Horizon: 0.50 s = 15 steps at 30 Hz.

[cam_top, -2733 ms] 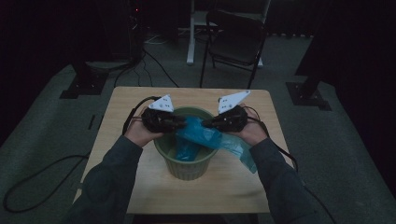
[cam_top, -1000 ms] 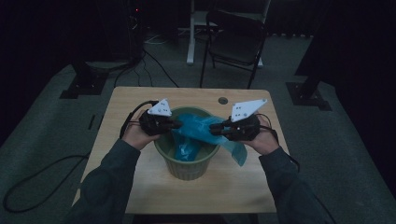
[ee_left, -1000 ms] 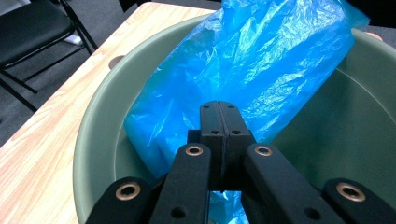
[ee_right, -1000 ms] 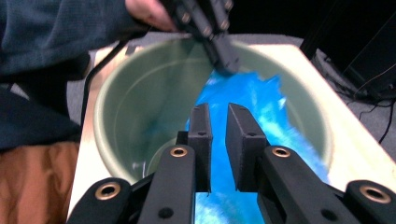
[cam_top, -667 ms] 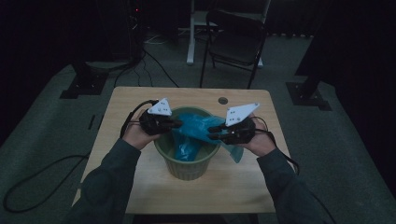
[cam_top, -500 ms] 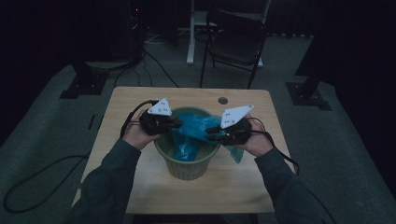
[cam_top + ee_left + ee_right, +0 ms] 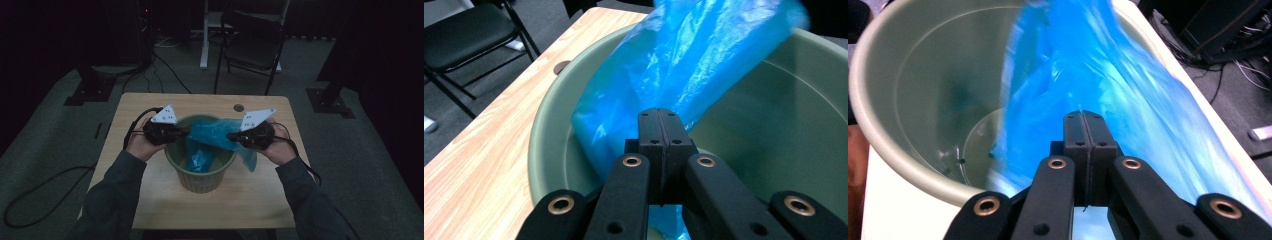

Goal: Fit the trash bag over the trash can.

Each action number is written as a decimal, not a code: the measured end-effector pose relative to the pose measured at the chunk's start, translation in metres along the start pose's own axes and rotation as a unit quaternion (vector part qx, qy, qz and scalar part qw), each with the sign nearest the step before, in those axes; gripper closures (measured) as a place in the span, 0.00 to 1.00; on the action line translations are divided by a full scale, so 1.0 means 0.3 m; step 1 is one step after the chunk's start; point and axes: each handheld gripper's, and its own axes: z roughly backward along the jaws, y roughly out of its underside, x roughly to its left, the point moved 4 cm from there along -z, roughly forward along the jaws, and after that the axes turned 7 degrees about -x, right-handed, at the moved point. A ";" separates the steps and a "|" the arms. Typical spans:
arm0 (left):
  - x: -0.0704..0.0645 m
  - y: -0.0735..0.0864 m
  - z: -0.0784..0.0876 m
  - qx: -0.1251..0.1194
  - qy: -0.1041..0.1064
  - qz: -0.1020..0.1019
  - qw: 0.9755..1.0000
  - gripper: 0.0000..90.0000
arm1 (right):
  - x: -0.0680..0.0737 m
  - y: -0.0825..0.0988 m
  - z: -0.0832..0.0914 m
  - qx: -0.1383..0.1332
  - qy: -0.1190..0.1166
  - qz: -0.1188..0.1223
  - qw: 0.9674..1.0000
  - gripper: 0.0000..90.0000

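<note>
Now blue bag [image 7: 215, 135] pinched btwn both grippers' closed jaws.

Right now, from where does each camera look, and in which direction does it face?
High view: above the person's side, facing forward and down on the table; shows both forearms, left gripper, right gripper.
Left gripper view: on the left gripper, looking along its closed jaws into the green bin.
Right gripper view: on the right gripper, looking along its closed jaws into the bin.
All views share the bin and the blue bag.
</note>
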 end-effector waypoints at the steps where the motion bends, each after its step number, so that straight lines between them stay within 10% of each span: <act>1: 0.000 0.000 0.000 0.000 0.000 0.000 1.000 1.00 | 0.000 0.000 0.000 0.000 0.000 0.000 1.000 1.00; 15: 0.052 0.063 0.068 -0.010 -0.025 0.033 0.999 1.00 | -0.087 0.068 0.040 0.009 0.042 -0.048 0.998 1.00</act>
